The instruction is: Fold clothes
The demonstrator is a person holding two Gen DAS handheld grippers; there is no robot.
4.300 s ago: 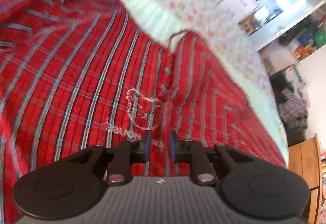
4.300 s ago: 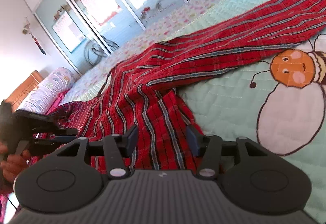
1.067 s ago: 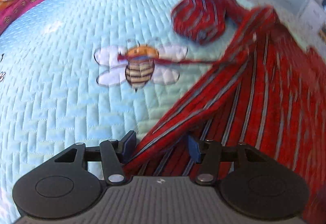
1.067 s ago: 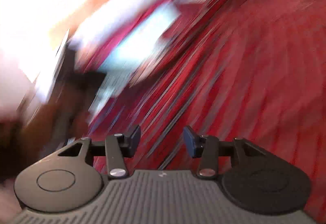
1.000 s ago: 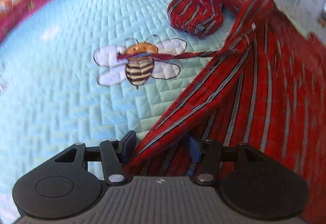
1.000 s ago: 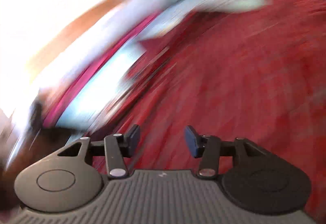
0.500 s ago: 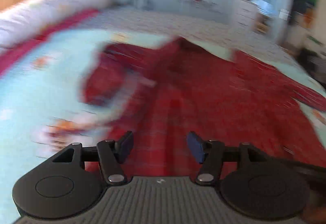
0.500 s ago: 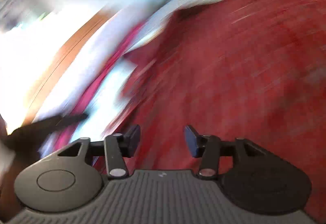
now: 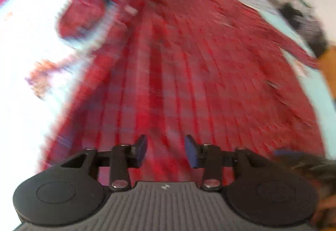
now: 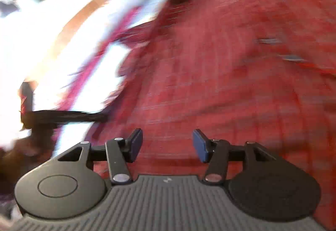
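Now both views swim with motion blur, yet the main thing reads clearly enough: the red plaid shirt (image 9: 184, 67) lies spread across the bed (image 9: 27, 27), its pale quilt showing bright along the left side. One sleeve (image 9: 82, 12) sits bunched at the far left of the garment, and the other sleeve (image 9: 294, 50) trails off toward the right edge of the bed. A smeared orange print on the quilt (image 9: 40, 75) sits just beside the shirt's left edge.

Over to the left claw (image 9: 166, 150): its jaws have just been closing, but they stand apart with nothing pinched between them, only red cloth lying below. The right claw (image 10: 167, 144) hangs over the same shirt, jaws likewise apart and empty.

From the right wrist view, the other tool appears as a dark streak (image 10: 63, 115) at the left, beside the shirt's edge, too blurred to read further.
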